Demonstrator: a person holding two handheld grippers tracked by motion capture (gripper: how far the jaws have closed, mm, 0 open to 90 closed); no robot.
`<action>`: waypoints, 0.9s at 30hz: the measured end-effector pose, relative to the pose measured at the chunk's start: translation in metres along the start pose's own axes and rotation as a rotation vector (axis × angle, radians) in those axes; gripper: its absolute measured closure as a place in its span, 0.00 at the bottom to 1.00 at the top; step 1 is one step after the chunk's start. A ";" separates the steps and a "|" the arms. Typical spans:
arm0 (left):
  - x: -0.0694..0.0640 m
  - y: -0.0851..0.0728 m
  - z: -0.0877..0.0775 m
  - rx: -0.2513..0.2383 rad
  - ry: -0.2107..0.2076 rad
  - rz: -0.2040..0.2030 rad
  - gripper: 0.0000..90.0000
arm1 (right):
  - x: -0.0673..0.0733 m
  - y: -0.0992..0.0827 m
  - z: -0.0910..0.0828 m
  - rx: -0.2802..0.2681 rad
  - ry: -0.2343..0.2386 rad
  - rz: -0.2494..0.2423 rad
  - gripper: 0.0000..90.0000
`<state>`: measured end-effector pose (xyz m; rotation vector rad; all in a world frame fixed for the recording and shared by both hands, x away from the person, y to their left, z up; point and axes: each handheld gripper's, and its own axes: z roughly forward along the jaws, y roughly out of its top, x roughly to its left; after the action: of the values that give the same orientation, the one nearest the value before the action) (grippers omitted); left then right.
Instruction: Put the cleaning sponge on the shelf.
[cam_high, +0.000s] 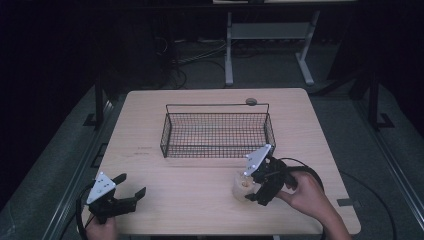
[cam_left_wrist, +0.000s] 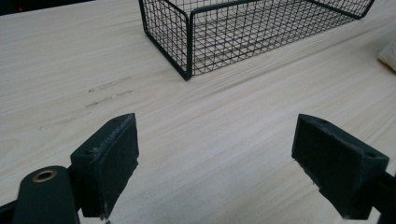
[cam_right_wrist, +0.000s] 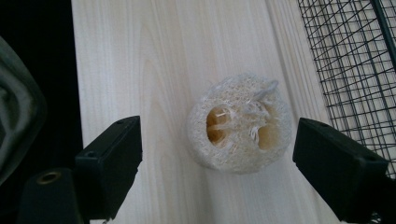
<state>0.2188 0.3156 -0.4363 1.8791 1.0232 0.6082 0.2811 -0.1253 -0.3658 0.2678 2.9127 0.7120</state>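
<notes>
A pale, round loofah piece (cam_high: 242, 186) with holes through it lies on the wooden table (cam_high: 185, 205), just in front of the black wire basket (cam_high: 216, 149). My right gripper (cam_high: 251, 187) is open and straddles it. In the right gripper view the loofah (cam_right_wrist: 239, 156) lies between the two black jaws of the right gripper (cam_right_wrist: 217, 135), with a gap on each side. My left gripper (cam_high: 132, 185) rests open near the table's front left corner. Nothing is between the jaws of the left gripper (cam_left_wrist: 215, 140), which point toward the basket's corner (cam_left_wrist: 188, 44).
The basket has nothing in it and its mesh wall (cam_right_wrist: 355, 65) stands close to the right jaw. A small round grey disc (cam_high: 251, 101) lies behind the basket. Bare tabletop stretches between the two grippers. Table edges are near both hands.
</notes>
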 end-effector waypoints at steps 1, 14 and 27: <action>0.000 0.000 0.000 -0.002 -0.001 0.002 0.15 | 0.000 0.001 0.001 0.001 0.001 0.003 0.17; 0.001 0.000 0.000 0.001 -0.002 0.002 0.15 | -0.010 0.005 0.013 0.049 0.002 0.014 0.17; 0.000 0.000 -0.001 -0.003 -0.004 -0.001 0.15 | -0.016 0.007 0.023 0.088 0.009 0.022 0.22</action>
<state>0.2184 0.3163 -0.4359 1.8769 1.0200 0.6049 0.3015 -0.1121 -0.3814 0.3069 2.9580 0.5897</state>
